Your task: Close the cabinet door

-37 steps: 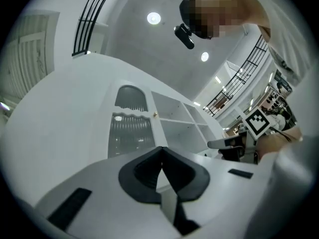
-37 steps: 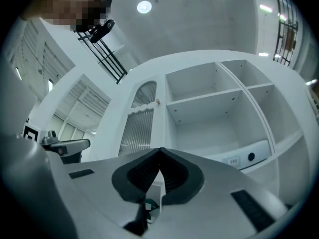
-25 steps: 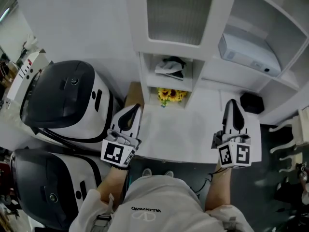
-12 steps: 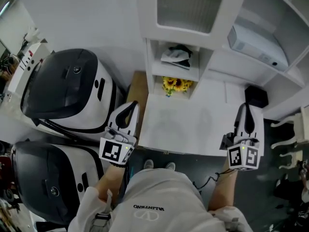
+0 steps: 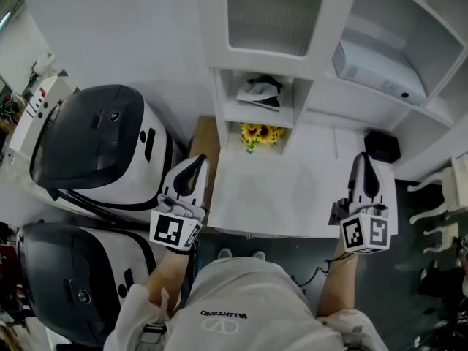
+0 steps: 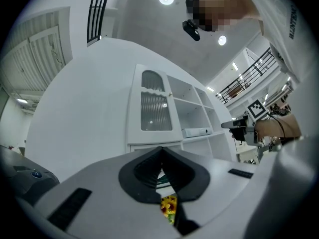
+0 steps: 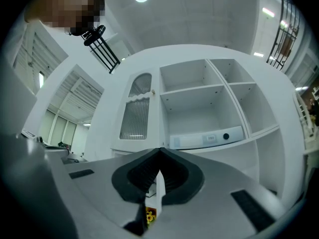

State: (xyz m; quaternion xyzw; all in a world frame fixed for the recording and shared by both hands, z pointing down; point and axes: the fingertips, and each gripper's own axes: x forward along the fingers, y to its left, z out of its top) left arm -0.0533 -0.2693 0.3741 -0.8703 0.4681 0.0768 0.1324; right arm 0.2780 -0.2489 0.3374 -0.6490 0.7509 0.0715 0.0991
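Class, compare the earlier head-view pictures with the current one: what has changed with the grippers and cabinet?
The right gripper has shifted slightly rightward, away from the sunflowers. Nothing was taken hold of or let go. The left gripper stayed put, both grippers stayed shut and empty, and the cabinet looks unchanged.
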